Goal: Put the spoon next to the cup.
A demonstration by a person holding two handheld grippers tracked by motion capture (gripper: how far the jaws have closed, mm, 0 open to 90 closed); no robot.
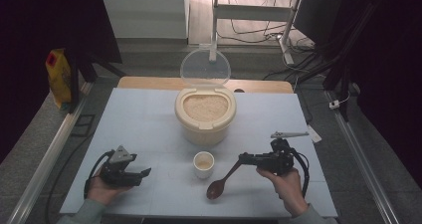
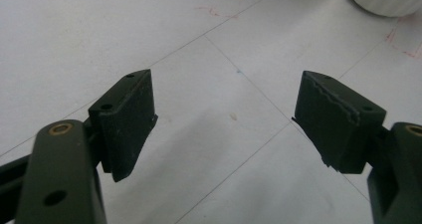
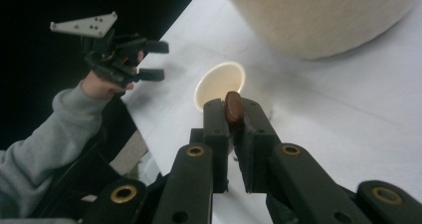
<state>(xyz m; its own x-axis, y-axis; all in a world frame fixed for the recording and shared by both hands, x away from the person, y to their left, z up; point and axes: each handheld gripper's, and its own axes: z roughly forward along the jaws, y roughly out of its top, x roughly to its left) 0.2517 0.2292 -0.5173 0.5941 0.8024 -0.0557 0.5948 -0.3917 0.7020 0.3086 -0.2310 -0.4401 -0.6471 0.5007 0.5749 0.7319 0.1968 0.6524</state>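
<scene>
Right gripper (image 1: 242,159), lower right of the high view, is gripping a brown wooden spoon (image 1: 222,180) by the handle, jaws clamped tight on it. The spoon is slanting down to the left, its bowl sitting low over the desk (image 1: 144,119) at lower centre, just below and right of the small white cup (image 1: 203,164); contact with the desk can't be told. In the right gripper view the handle end (image 3: 232,108) is poking up between the jaws, with the cup (image 3: 219,84) right behind it. Left gripper (image 1: 146,173), lower left of the high view, is hovering low with jaws standing wide and holding nothing; the left gripper view is showing bare desk (image 2: 219,74) between them. The cream rice container (image 1: 205,115), clear lid (image 1: 205,67) flipped up, is sitting at centre, above the cup.
</scene>
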